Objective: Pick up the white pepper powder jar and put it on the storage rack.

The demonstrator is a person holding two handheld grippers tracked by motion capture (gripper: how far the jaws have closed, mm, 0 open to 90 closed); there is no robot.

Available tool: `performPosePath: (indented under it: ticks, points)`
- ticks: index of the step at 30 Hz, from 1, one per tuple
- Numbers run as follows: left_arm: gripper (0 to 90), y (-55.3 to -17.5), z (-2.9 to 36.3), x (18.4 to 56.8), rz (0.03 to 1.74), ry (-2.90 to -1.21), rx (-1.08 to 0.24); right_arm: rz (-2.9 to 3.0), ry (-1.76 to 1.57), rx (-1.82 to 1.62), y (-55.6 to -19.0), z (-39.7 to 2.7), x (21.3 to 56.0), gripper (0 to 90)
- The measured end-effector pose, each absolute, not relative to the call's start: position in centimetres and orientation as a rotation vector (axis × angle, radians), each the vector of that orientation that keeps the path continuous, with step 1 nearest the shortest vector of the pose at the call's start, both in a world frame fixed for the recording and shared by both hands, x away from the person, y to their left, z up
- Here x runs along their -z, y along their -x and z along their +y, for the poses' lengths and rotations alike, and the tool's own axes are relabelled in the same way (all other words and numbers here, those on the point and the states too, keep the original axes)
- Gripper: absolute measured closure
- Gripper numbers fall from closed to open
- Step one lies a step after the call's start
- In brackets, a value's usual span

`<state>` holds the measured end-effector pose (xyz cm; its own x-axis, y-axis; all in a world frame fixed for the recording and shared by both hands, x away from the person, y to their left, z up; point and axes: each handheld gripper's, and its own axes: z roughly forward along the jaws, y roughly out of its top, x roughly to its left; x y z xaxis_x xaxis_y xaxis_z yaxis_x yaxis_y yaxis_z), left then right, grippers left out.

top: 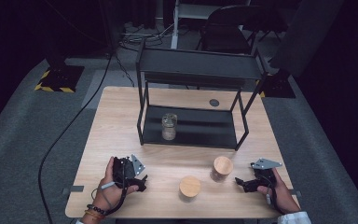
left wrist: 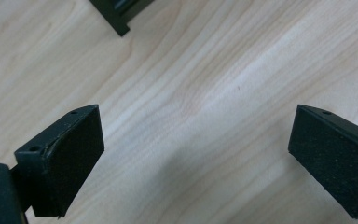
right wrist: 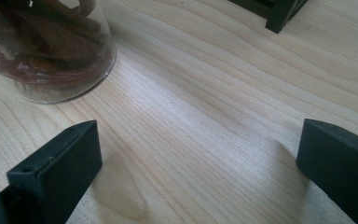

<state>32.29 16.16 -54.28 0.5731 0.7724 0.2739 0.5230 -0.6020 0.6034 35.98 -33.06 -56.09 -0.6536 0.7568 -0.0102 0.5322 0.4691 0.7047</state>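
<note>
Both hand-held grippers rest low at the near edge of the wooden table (top: pixel 121 100), each with its jaws spread wide and nothing between them. Work appears to be about shelving jars on the black metal rack (top: pixel 193 65), and by that reading it is roughly a third done: one clear jar (top: pixel 169 126) already stands on the rack's lower shelf, towards its left end, while two wood-lidded jars wait on the table in front of the rack.

Ahead of the rack's right half stands the taller lidded jar (top: pixel 223 168), its glass showing dark brown pieces inside in the right gripper view (right wrist: pixel 46 46). Just left of it, and nearer the person than the rack, sits the second lidded jar (top: pixel 189 186); its contents cannot be made out. What the shelved jar holds is pale and too small to name.

Right gripper (top: pixel 242 183) sits just right of the taller jar and points at it, so that jar looks the likely next pick. Left gripper (top: pixel 142 183) lies well left of both jars, over bare wood.
</note>
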Motion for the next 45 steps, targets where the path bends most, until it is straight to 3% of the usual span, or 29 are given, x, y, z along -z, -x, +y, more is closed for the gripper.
performPosePath:
  ticks: [9, 26, 45]
  points:
    - [2.9, -31.7, 17.6, 55.0, 1.083, -2.310, -0.678, 2.400, -1.092, -0.983, -36.0, -33.1, 56.1, 0.0]
    - [0.7, -31.5, 20.5, 56.2, 1.205, -2.149, -0.445, 2.400, -1.093, -0.983, -36.0, -33.1, 56.1, 0.0]
    - [0.0, -31.5, 20.9, 56.4, 1.166, -2.141, -0.446, 2.400, -1.093, -0.983, -36.0, -33.1, 56.1, 0.0]
